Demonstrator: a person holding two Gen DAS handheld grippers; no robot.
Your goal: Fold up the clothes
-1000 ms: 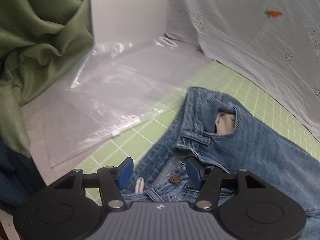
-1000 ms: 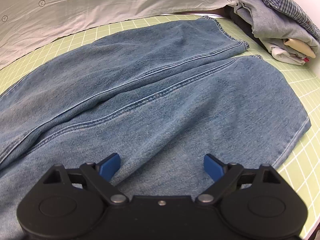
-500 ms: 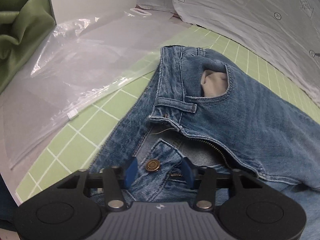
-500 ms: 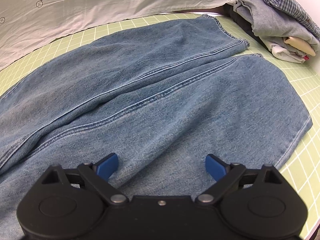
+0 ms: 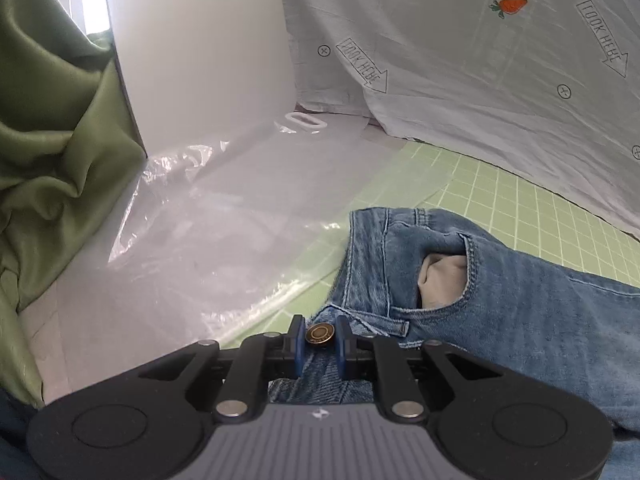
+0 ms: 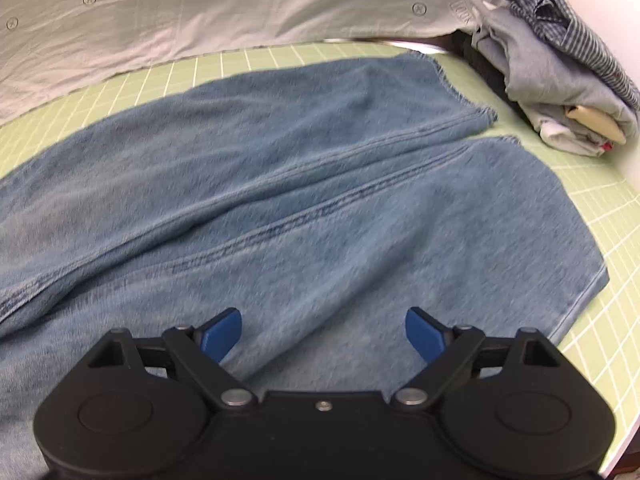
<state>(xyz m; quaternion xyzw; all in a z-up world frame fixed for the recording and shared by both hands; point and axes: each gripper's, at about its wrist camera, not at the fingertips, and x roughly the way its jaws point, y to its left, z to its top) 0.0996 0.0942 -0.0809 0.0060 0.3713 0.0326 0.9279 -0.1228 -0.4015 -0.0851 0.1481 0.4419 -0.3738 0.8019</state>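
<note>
Blue jeans (image 5: 520, 312) lie flat on a green grid mat (image 5: 500, 200), and a pale pocket lining (image 5: 440, 280) shows at the hip. My left gripper (image 5: 319, 344) is at the waistband. Its jaws are closing, with the brass button (image 5: 319, 333) and the denim around it pinched between the blue pads. In the right wrist view both legs of the jeans (image 6: 280, 184) stretch away to their hems. My right gripper (image 6: 323, 336) hangs over the near leg. Its jaws stand wide, closing slightly, with nothing between them.
A clear plastic bag (image 5: 224, 216) lies left of the waistband, before a white board (image 5: 200, 40) and green cloth (image 5: 48, 140). A printed white sheet (image 5: 480, 60) hangs behind the mat. A pile of folded clothes (image 6: 560, 80) sits by the hems near the mat's right edge (image 6: 592, 200).
My left gripper moved in over the waistband and its jaws narrowed from wide apart to pinching around the button. The right gripper's view shifted only slightly.
</note>
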